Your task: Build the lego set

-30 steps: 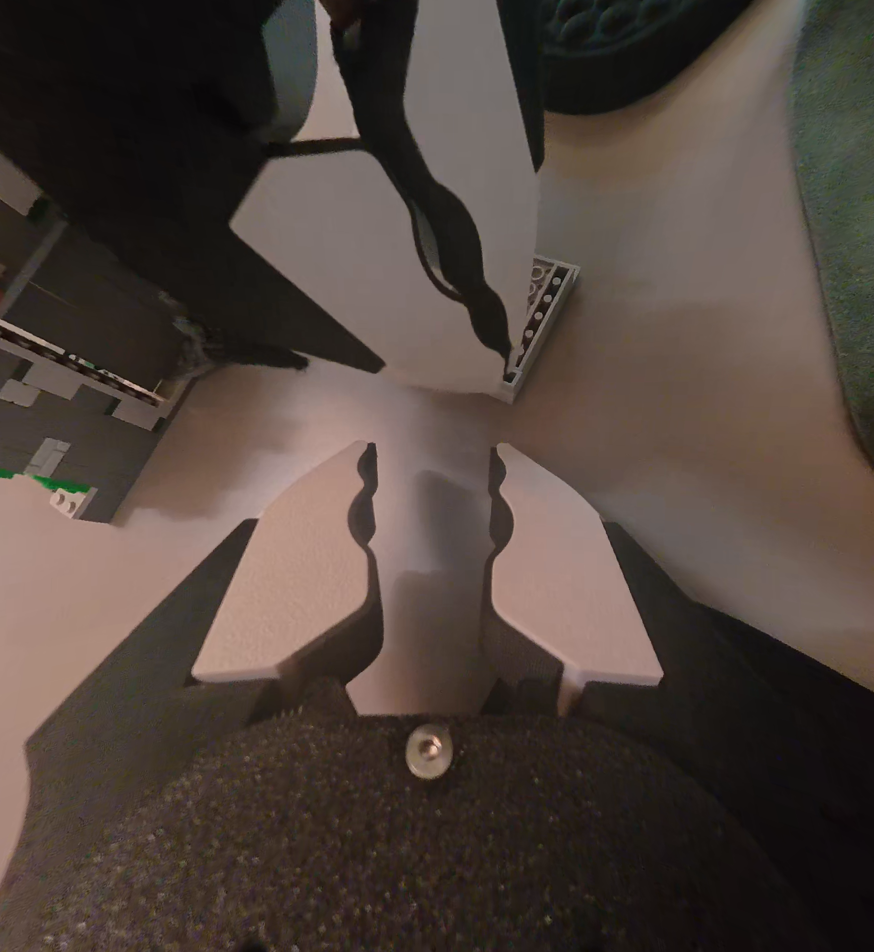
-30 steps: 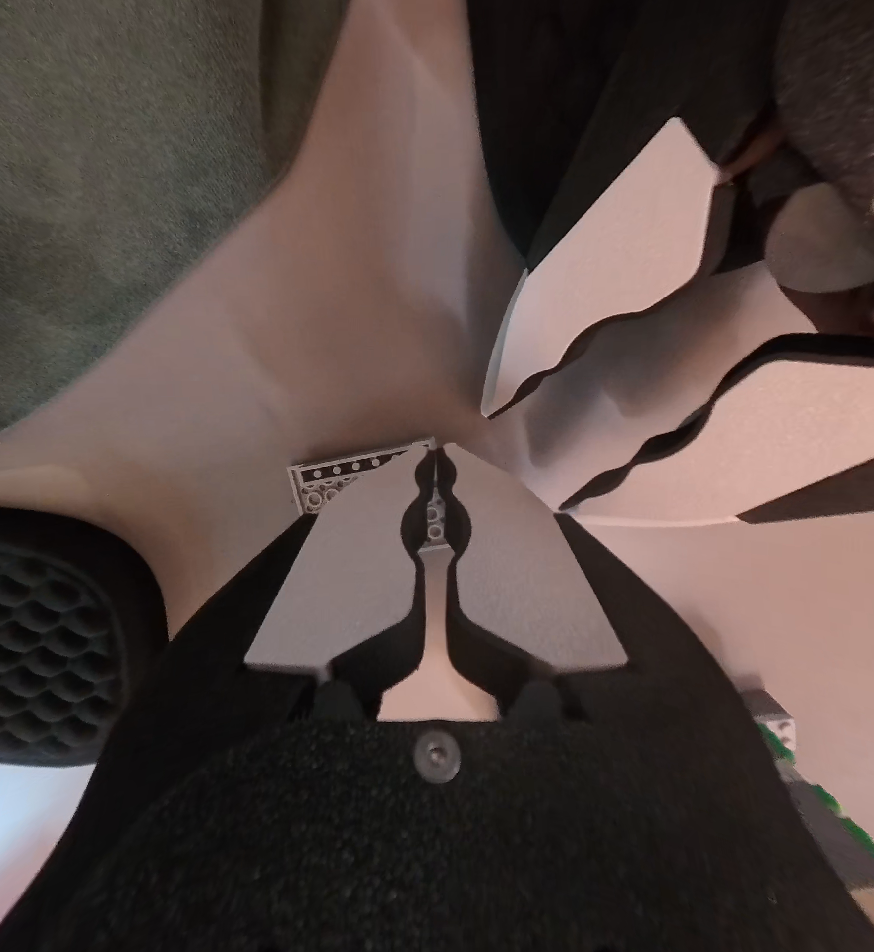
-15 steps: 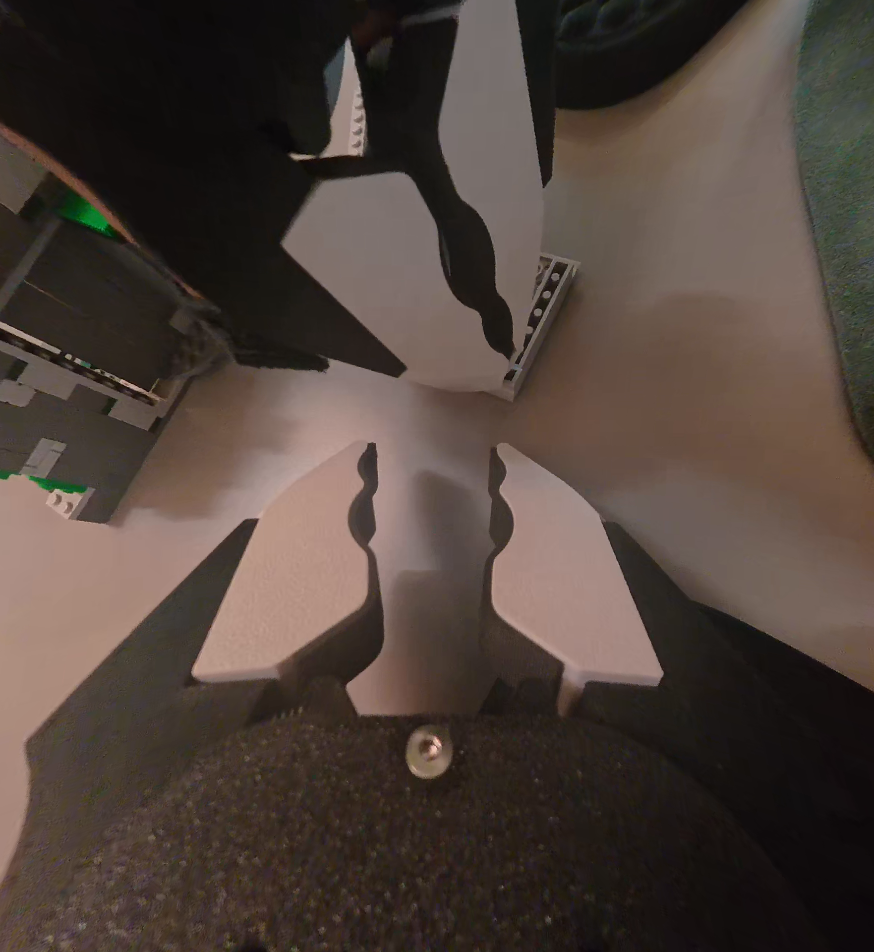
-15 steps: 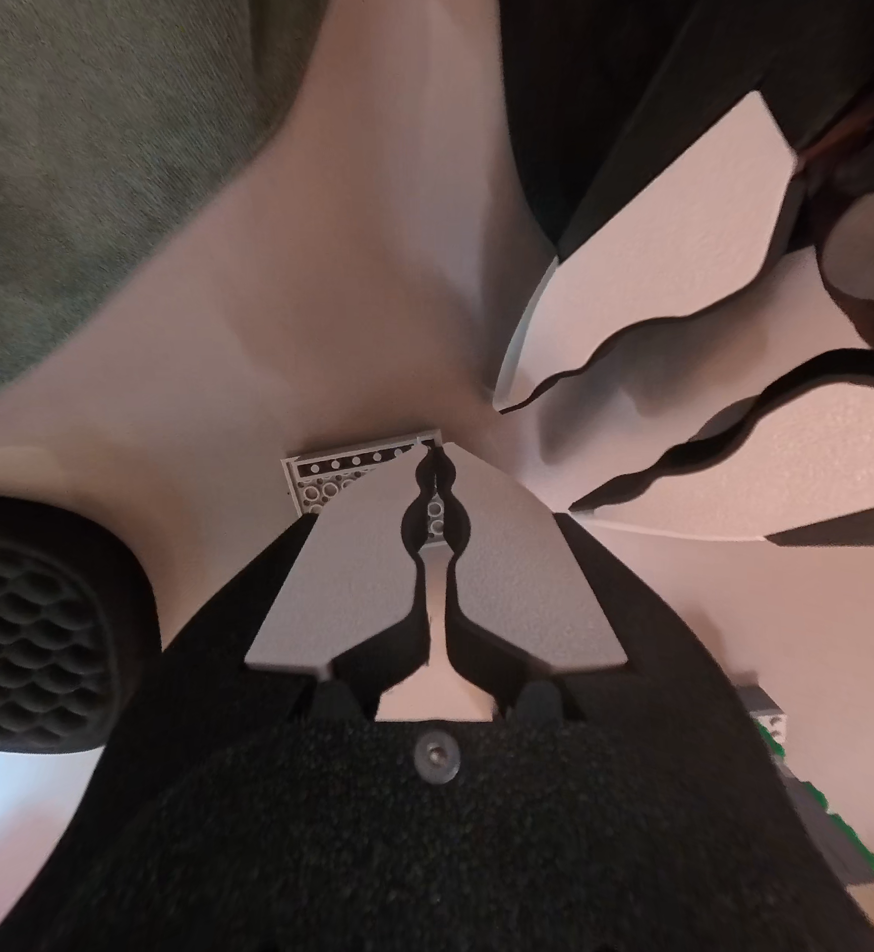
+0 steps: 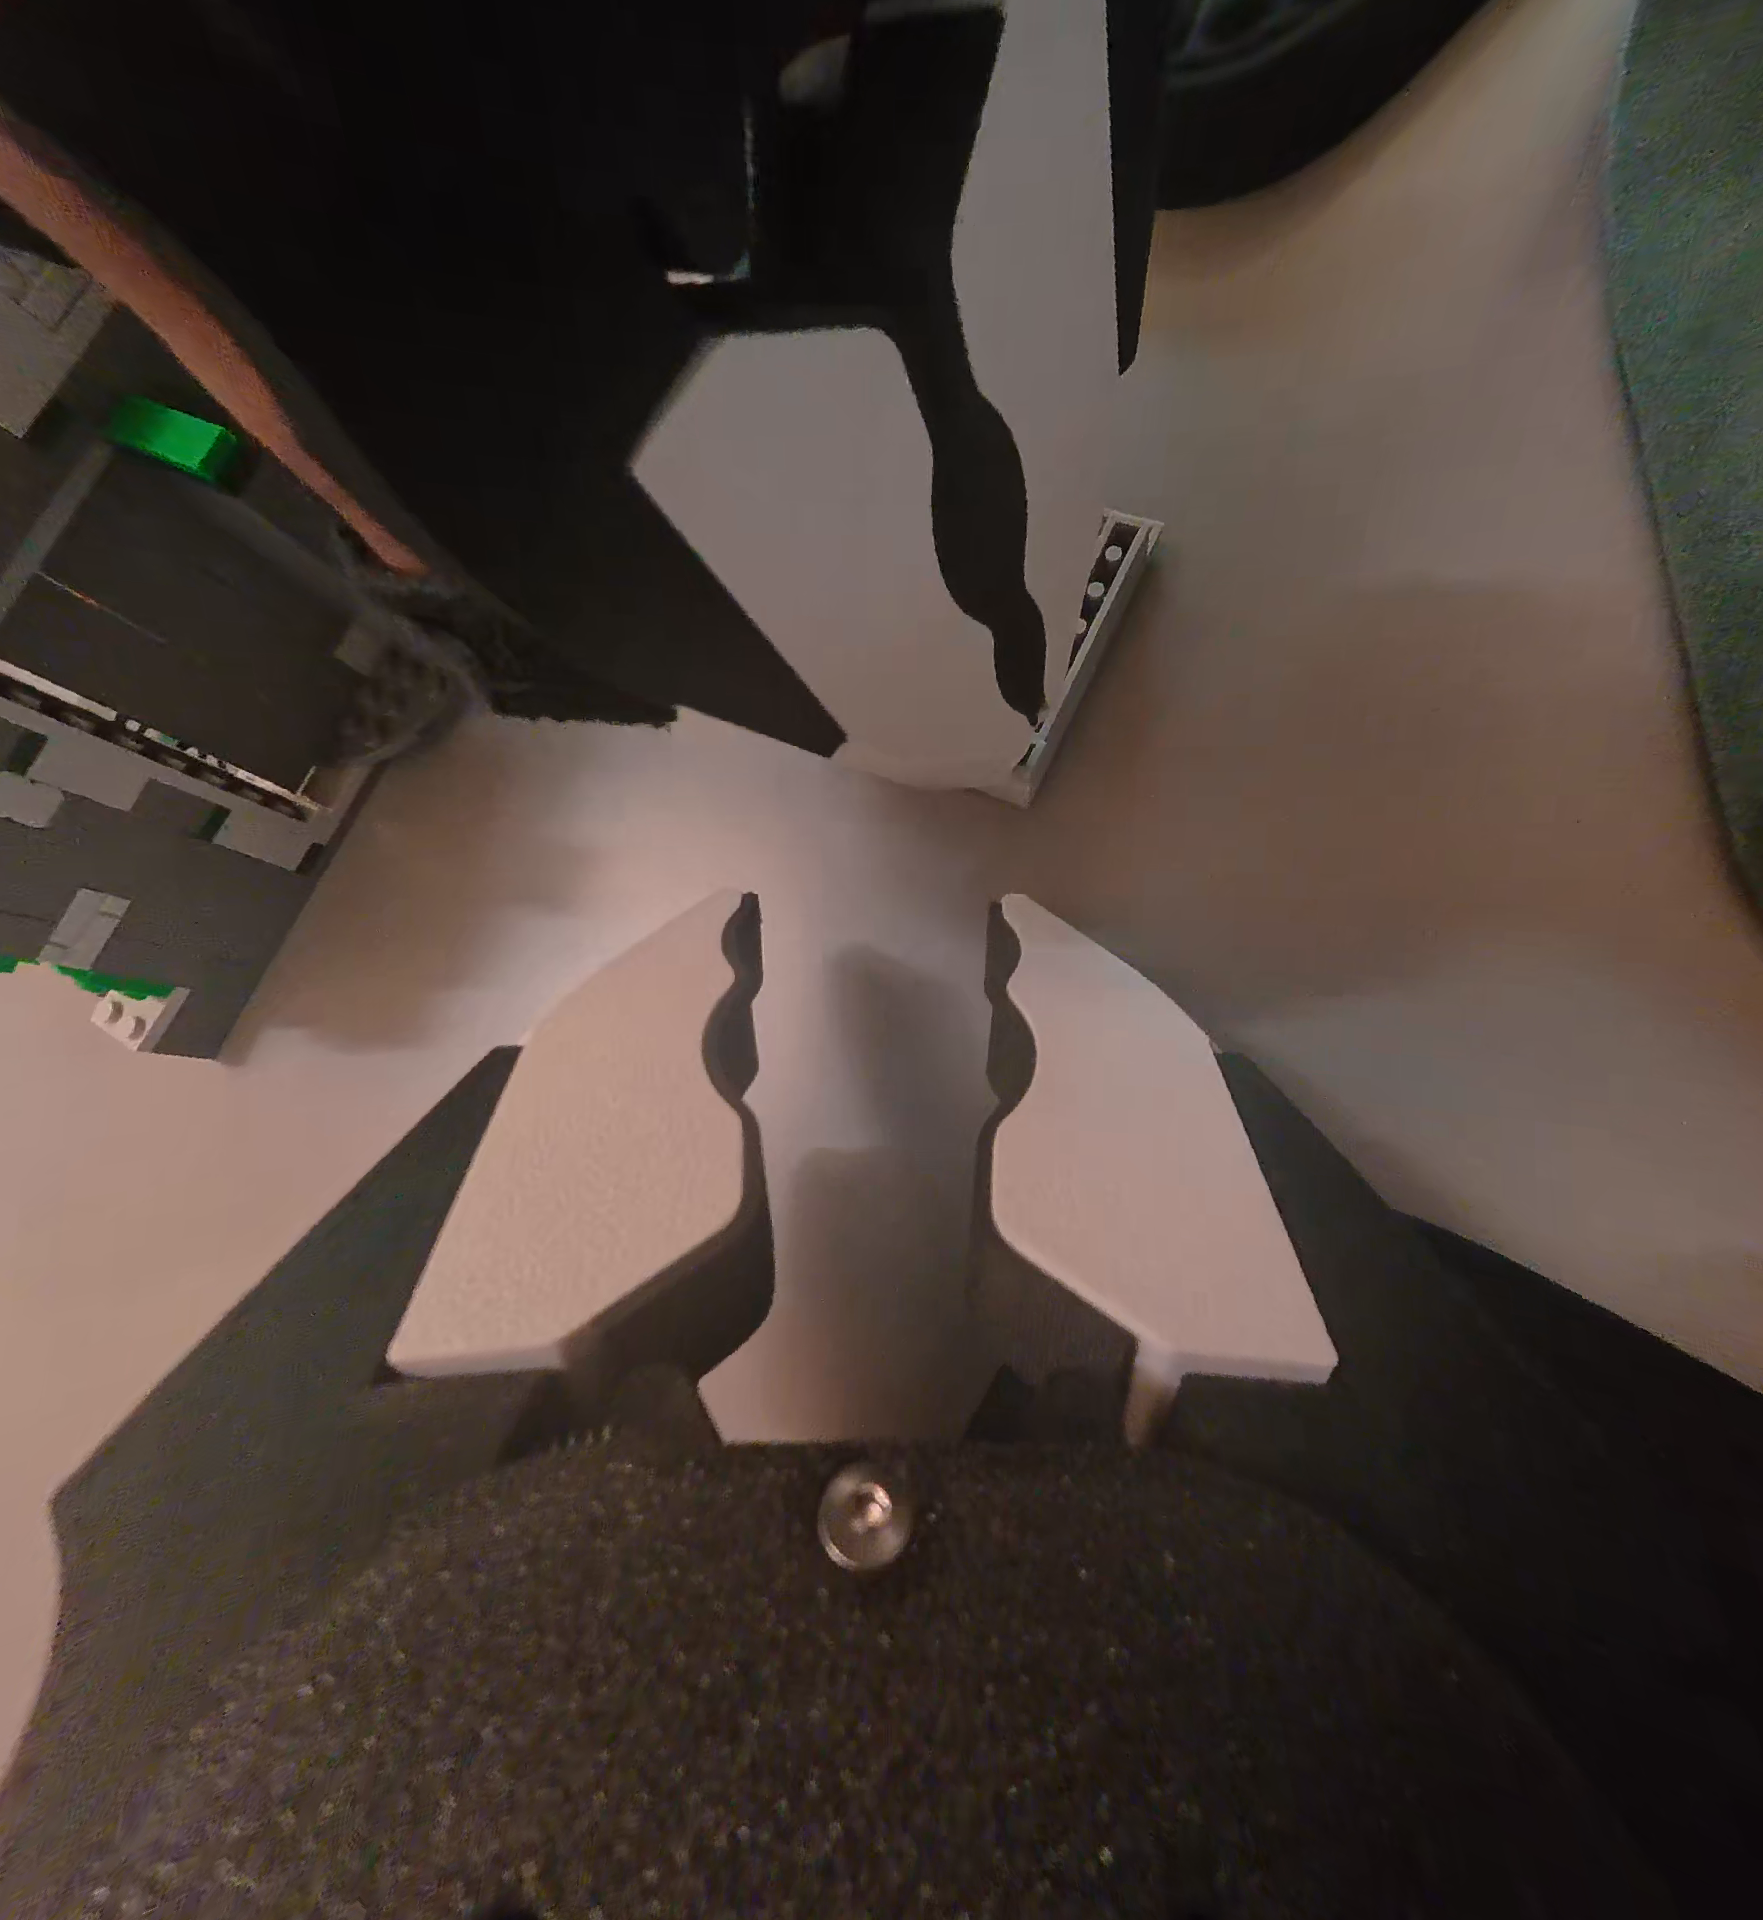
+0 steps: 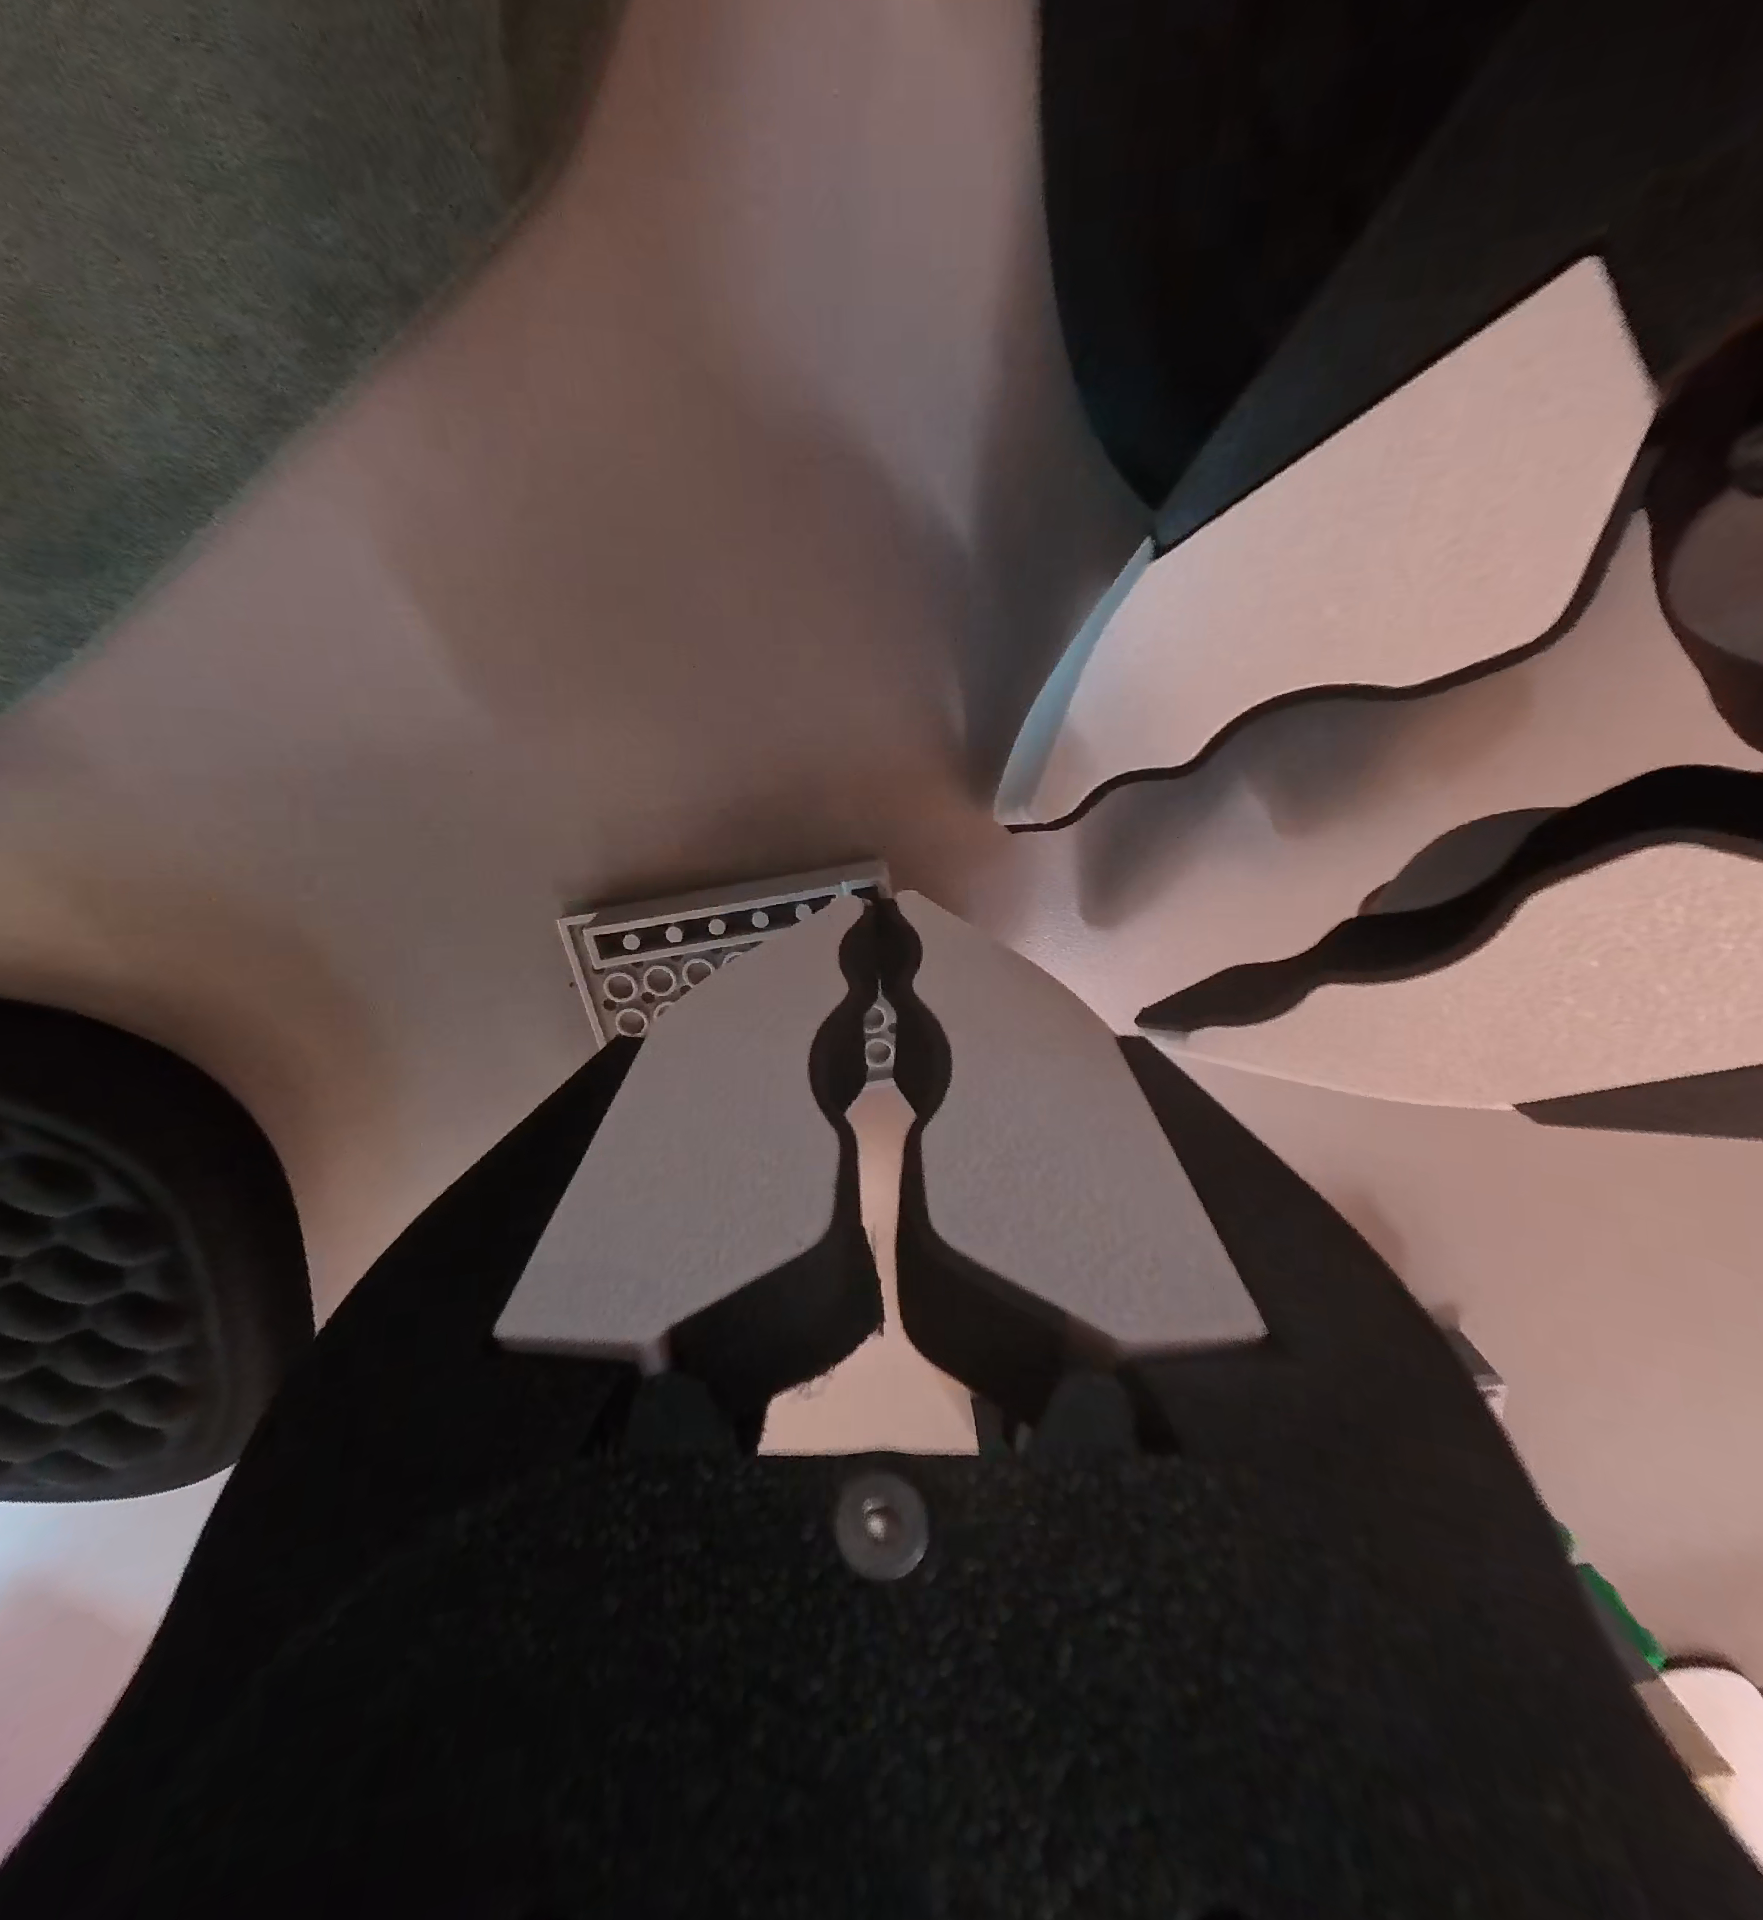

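Under the right gripper (image 6: 882,904), whose clenched tips pinch the rim of an upside-down grey studded plate (image 6: 648,961), the hold is only an edge, so the plate could slip. Just beyond, the left gripper (image 5: 872,909) gapes, bare.
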A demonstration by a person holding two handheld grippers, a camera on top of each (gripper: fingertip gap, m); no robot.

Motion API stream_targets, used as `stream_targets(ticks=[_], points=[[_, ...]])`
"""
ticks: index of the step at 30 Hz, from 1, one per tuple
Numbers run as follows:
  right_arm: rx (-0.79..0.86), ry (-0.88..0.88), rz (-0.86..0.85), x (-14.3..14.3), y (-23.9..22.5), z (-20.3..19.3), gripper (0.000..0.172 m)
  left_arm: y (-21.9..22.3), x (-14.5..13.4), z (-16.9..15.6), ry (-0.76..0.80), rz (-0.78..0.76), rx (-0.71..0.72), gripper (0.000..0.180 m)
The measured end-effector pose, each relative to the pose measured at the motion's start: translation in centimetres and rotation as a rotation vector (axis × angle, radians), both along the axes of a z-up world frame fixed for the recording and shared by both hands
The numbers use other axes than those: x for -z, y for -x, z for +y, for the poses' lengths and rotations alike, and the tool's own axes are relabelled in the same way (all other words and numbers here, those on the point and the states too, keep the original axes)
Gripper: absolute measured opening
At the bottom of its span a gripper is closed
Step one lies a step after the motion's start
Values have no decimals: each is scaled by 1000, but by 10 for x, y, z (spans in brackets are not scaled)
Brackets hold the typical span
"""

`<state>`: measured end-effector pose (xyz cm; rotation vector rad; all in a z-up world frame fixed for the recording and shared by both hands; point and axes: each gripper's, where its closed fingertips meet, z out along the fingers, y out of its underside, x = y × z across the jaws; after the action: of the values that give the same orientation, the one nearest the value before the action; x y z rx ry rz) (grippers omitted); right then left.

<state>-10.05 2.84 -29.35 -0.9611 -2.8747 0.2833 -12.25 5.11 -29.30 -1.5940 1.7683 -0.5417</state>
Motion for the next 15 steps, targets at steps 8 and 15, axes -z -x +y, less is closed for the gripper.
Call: stream_targets(ticks=[8, 15], points=[[99, 20, 83, -3, 1, 5, 0, 0, 0, 0, -1, -1, -1, 41], [444, 123, 218, -22, -9, 0, 26, -1, -2, 1, -10, -8, -3, 40]])
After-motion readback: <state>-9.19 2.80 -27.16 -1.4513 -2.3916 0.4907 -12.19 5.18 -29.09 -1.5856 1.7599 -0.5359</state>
